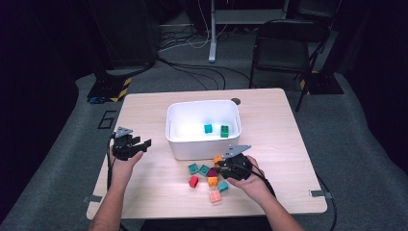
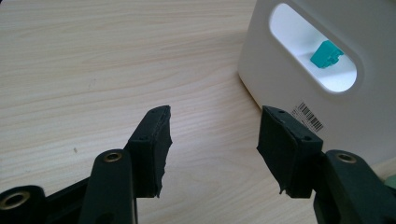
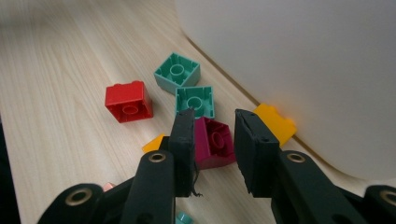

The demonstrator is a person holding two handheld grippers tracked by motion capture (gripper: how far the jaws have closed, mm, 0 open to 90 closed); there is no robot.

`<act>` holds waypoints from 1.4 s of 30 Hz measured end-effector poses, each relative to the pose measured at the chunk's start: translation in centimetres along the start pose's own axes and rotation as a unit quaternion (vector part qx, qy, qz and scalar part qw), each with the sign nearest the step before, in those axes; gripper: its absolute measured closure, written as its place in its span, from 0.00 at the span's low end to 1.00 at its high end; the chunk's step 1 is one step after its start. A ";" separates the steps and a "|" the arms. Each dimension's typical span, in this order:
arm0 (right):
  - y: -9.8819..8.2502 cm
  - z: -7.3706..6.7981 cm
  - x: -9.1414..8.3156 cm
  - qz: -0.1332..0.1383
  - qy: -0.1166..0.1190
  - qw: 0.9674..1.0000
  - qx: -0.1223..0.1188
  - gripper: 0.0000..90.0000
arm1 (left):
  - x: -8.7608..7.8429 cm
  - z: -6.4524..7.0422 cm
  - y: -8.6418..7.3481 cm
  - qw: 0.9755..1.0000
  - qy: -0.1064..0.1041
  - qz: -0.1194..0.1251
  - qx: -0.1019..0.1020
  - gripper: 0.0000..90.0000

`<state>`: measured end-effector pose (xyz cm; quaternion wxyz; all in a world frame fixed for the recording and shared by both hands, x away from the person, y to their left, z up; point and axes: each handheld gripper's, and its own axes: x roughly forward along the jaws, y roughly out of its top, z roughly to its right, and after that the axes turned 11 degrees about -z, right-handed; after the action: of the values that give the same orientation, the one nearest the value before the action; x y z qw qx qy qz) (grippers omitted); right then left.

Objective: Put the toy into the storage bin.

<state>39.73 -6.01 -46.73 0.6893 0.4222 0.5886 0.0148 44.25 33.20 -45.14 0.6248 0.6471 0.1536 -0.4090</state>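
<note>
The right hand-held gripper [image 3: 214,140] has its jaws pressed on a dark red plastic block [image 3: 215,142] lying on the wooden table [image 3: 60,70]. Just past it sit two teal blocks [image 3: 195,100], then the white plastic bin [image 3: 303,60]. The left hand-held gripper [image 2: 212,140] is open.

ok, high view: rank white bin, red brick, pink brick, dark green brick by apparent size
1. white bin, by far the largest.
2. pink brick.
3. red brick and dark green brick: they look about alike. The green one lies in the bin, farther from the camera, so no ranking between them.
</note>
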 end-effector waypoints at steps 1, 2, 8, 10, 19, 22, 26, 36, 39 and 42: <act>-0.1 0.0 0.3 0.001 0.001 1.000 0.001 0.76 | 0.0 0.0 0.0 1.000 0.000 -0.001 0.001 0.48; -0.1 0.0 0.3 0.001 0.001 1.000 0.001 0.76 | 0.0 0.0 0.0 1.000 0.000 -0.001 0.001 0.48; -0.1 -0.1 1.4 -0.005 -0.001 1.000 -0.005 0.78 | 0.1 0.1 0.0 1.000 0.000 0.000 0.000 0.48; 0.0 -0.1 1.8 -0.004 0.004 1.000 -0.003 0.79 | 0.1 0.1 0.0 1.000 0.001 0.000 0.000 0.48; -0.1 0.1 3.2 -0.027 -0.001 1.000 -0.008 0.88 | 0.0 -0.2 -0.1 1.000 0.001 0.002 -0.004 0.48; -0.3 0.3 3.0 -0.028 -0.003 1.000 -0.002 0.90 | -0.1 -0.3 -0.1 1.000 0.001 0.003 -0.007 0.48; -0.9 0.7 2.4 -0.031 -0.005 0.999 0.008 0.91 | 0.0 -0.4 0.0 1.000 0.001 0.004 -0.007 0.48; -2.7 2.1 0.2 -0.046 -0.044 0.996 0.062 0.92 | 0.1 -0.3 0.0 1.000 -0.002 0.005 -0.009 0.48; -3.4 2.3 -0.2 -0.051 -0.058 0.994 0.075 0.91 | 0.1 -0.4 0.1 1.000 -0.002 0.005 -0.011 0.48; -4.1 2.6 -0.7 -0.047 -0.069 0.992 0.099 0.87 | 0.2 -0.5 0.0 1.000 -0.003 0.004 -0.012 0.48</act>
<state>39.75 -10.47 -48.74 0.6827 0.4602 0.5578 -0.1050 44.56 33.56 -45.32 0.6344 0.6390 0.1542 -0.4067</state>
